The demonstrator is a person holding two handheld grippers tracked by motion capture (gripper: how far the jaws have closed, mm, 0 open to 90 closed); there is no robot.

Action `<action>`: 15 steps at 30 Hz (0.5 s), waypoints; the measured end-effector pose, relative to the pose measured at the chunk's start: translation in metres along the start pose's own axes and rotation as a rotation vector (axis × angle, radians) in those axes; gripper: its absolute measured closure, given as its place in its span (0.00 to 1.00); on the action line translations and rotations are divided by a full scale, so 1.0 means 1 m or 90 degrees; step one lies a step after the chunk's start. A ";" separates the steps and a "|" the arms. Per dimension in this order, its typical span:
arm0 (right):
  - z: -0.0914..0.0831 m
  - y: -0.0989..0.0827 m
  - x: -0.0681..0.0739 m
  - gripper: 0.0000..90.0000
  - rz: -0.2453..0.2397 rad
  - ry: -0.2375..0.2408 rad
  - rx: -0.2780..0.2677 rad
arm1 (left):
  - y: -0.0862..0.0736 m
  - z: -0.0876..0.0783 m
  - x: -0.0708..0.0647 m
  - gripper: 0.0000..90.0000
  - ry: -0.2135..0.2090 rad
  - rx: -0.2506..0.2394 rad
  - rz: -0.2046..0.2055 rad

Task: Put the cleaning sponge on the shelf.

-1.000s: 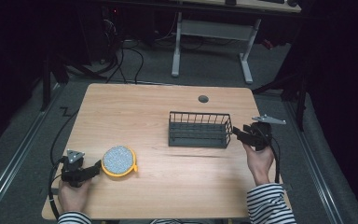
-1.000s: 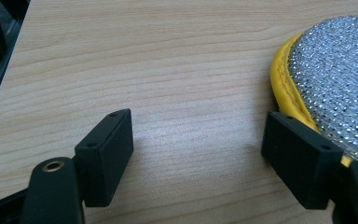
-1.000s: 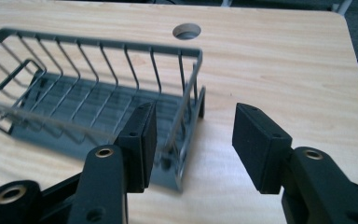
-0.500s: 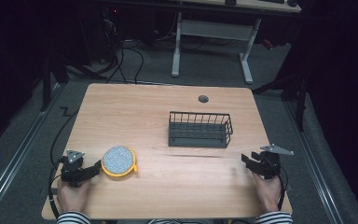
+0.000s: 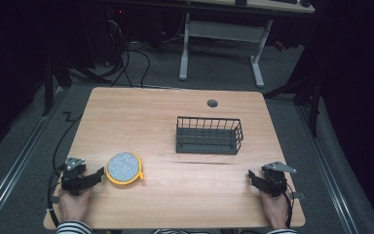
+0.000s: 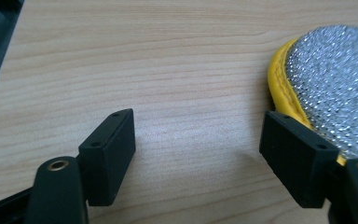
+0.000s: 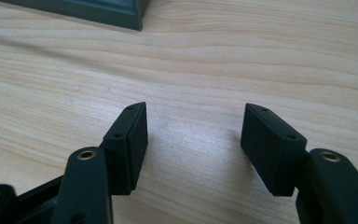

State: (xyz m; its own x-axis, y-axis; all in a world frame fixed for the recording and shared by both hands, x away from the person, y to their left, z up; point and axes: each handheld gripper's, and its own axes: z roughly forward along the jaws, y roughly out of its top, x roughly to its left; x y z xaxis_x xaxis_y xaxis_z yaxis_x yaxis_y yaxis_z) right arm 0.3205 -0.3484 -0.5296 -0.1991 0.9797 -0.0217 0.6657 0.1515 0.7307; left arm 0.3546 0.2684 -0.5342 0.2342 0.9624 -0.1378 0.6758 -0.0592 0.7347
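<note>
Left gripper (image 6: 196, 154): jaws spread wide, nothing between them but bare wood; the right-hand jaw of its own view sits in front of the pad's yellow rim, contact cannot be told.
Right gripper (image 7: 193, 144): jaws parted, nothing held, bare tabletop in the gap.
Left hand (image 5: 73, 204): at the near left corner of the table, wrapped round the gripper body; striped sleeve at the table edge.
Right hand (image 5: 275, 207): at the near right corner, gripper pointing inward across the wood.
Scouring pad (image 5: 124, 168): round, silver mesh face with yellow edge, lying flat just beside the left gripper's tips.
Wire basket (image 5: 208, 135): dark, rectangular, upright, right of the table's middle, well apart from both grippers; its base corner shows at the top of the right gripper view.
Table (image 5: 146, 112): light wood top, a small dark round grommet (image 5: 212, 103) near the far edge.
Cables (image 5: 58, 146): black, trailing from the left gripper off the table's left side.
Surroundings: dark floor, a white-legged desk frame (image 5: 221, 44) beyond the far edge.
</note>
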 end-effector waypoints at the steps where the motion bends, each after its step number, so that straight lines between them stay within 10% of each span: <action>1: 0.000 0.000 0.000 0.45 0.000 0.003 0.000 | 0.001 -0.002 0.002 0.32 -0.014 0.001 -0.010; 7: 0.001 0.001 0.000 0.43 -0.001 0.003 -0.001 | 0.013 -0.014 -0.002 0.32 -0.057 0.001 -0.011; 15: 0.001 0.001 0.000 0.43 -0.001 0.004 0.000 | 0.041 -0.004 -0.031 0.32 -0.091 0.041 0.051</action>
State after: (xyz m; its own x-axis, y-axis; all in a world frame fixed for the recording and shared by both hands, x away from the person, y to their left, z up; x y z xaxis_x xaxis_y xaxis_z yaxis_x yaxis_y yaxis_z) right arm 0.3218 -0.3479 -0.5299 -0.2049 0.9786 -0.0185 0.6655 0.1531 0.7305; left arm 0.3721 0.2368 -0.4971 0.3829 0.9067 -0.1769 0.6932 -0.1554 0.7038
